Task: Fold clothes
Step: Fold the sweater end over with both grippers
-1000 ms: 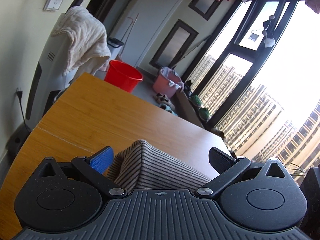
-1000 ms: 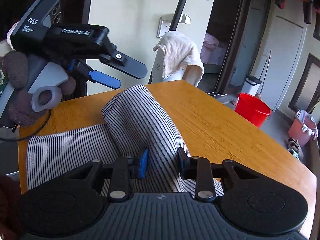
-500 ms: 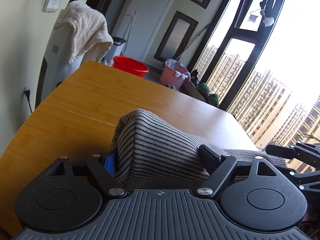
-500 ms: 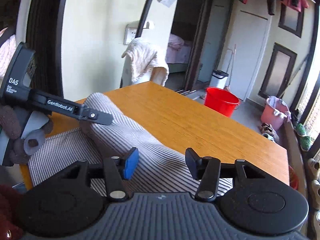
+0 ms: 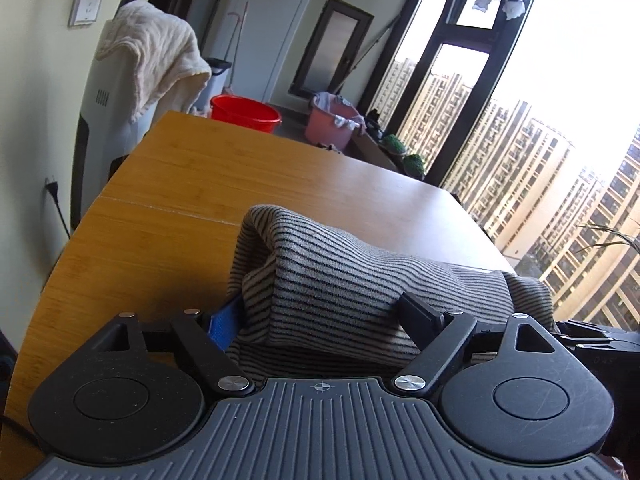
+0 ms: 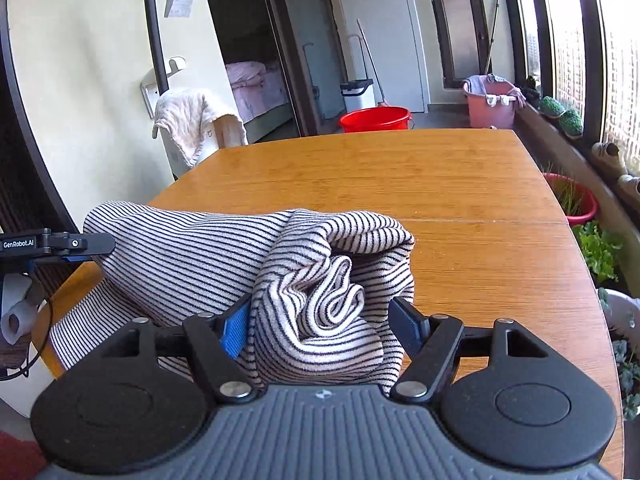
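Note:
A striped black-and-white garment (image 6: 224,256) lies bunched on the wooden table (image 6: 460,184). In the left wrist view the striped garment (image 5: 340,276) forms a thick roll between my left gripper's fingers. My left gripper (image 5: 324,316) has its jaws wide apart around that roll, not pinching it. My right gripper (image 6: 320,320) also has its jaws apart, with a crumpled fold of the garment between them. The left gripper also shows in the right wrist view (image 6: 76,246) at the garment's left end.
A cream towel (image 5: 156,52) hangs over a white appliance beyond the table's far left corner. A red bucket (image 6: 376,118) and a pink basket (image 6: 492,100) stand on the floor behind. Potted plants (image 6: 600,248) sit by the table's right edge under the window.
Both grippers have opened wider and moved along the garment; the cloth now lies as a thick roll between the jaws. The right wrist view has swung right toward the window.

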{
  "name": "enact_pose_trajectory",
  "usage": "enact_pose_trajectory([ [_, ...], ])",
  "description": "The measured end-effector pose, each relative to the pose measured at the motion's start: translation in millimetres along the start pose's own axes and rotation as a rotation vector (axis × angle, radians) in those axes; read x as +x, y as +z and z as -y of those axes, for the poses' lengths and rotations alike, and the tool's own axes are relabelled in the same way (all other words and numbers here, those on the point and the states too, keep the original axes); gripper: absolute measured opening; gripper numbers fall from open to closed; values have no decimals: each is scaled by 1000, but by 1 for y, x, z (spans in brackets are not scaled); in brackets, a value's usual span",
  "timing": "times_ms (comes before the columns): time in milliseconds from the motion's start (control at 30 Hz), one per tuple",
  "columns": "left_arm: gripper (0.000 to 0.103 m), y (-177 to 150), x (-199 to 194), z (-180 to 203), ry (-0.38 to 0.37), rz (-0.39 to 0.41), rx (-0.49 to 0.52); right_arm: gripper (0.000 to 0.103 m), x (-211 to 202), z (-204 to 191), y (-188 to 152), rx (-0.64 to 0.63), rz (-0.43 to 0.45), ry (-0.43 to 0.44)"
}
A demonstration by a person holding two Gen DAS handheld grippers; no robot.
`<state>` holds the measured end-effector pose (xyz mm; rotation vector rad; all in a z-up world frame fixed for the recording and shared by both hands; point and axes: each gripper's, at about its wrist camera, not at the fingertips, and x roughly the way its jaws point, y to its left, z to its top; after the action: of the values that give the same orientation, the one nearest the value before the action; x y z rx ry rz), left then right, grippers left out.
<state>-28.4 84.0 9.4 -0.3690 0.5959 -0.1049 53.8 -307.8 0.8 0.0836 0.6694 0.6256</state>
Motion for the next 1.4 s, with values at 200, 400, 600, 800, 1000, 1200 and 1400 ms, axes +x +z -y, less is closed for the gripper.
enact_pose_trajectory([
  [200, 86, 15, 5, -2, -17, -14, -12, 71, -20, 20, 18, 170, 75, 61],
  [400, 84, 6, 24, 5, 2, -69, 38, 71, 14, 29, 4, 294, 17, 141],
  [600, 83, 21, 11, -9, -13, -27, -51, 62, 24, 22, -2, 227, 32, 108],
  [800, 96, 38, 37, -10, 15, -69, -88, 61, 19, 18, -7, 193, 41, 100],
  [1000, 88, 34, 61, 1, -7, -62, -38, 56, 33, 15, 5, 161, 63, 76],
  [1200, 77, 73, 105, 16, 58, -8, 16, 48, 80, 13, 59, 99, 92, -17],
  [1400, 70, 88, 115, 10, 39, 3, 26, 48, 85, 40, 90, 104, 148, -47],
])
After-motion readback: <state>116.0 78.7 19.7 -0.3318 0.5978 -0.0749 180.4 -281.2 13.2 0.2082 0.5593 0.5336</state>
